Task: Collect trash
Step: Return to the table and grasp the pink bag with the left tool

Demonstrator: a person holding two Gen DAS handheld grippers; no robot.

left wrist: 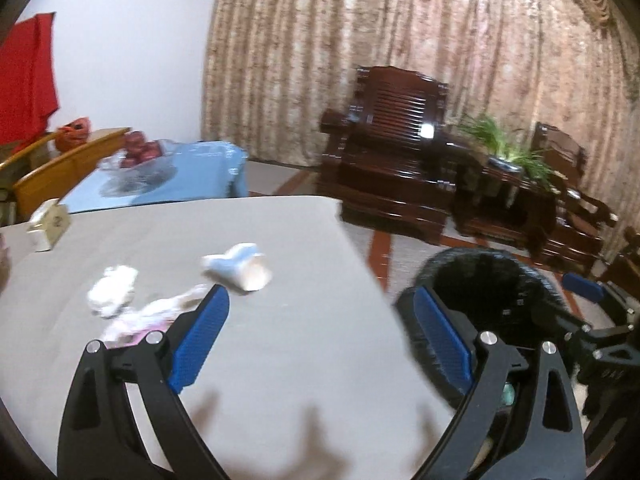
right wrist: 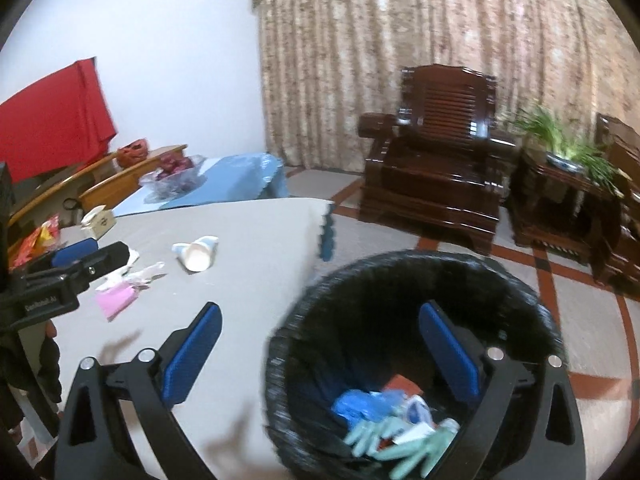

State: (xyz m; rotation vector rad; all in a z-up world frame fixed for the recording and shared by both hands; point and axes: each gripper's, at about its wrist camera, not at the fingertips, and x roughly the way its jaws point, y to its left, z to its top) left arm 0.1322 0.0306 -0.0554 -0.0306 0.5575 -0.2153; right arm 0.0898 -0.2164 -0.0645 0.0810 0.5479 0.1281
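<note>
One paper cup [right wrist: 199, 253], one bin [right wrist: 416, 276]

Cup [right wrist: 198, 254] on table [right wrist: 248, 280], bin [right wrist: 404, 280] right.

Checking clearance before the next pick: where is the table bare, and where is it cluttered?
Bare: the near table strip, from the paper cup to the edge by the trash bin. Crowded: the left side, around the pink wrapper, crumpled tissue and small box.
</note>
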